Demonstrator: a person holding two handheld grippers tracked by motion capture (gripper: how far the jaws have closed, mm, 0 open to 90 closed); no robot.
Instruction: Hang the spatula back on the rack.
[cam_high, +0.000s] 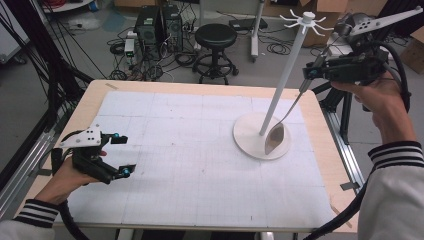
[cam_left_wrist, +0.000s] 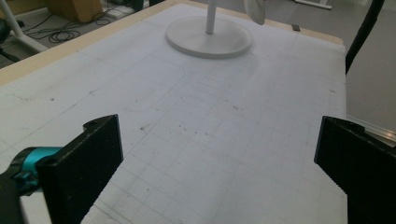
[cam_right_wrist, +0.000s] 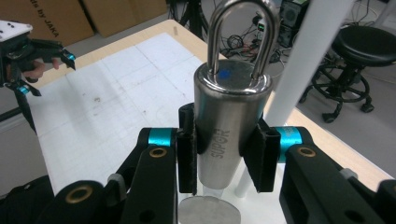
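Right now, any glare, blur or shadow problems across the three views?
Right gripper view: glare streaks on the steel handle, stool behind soft. Left gripper view: jaws slightly blurred, faint shadow beside the stand base. High view: even light, spoon bowl dark against the base.

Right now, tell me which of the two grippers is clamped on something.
The right gripper. Its pads press the steel handle of a spoon, held up beside the white stand. The left gripper hangs wide open above the table mat.

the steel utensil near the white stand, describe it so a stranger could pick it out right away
On the table's right side stands a white rack, a pole on a round base. The right gripper grips a steel spatula by its handle beside that pole. Unlike its neighbours it is shiny metal, with a hanging loop on the handle.
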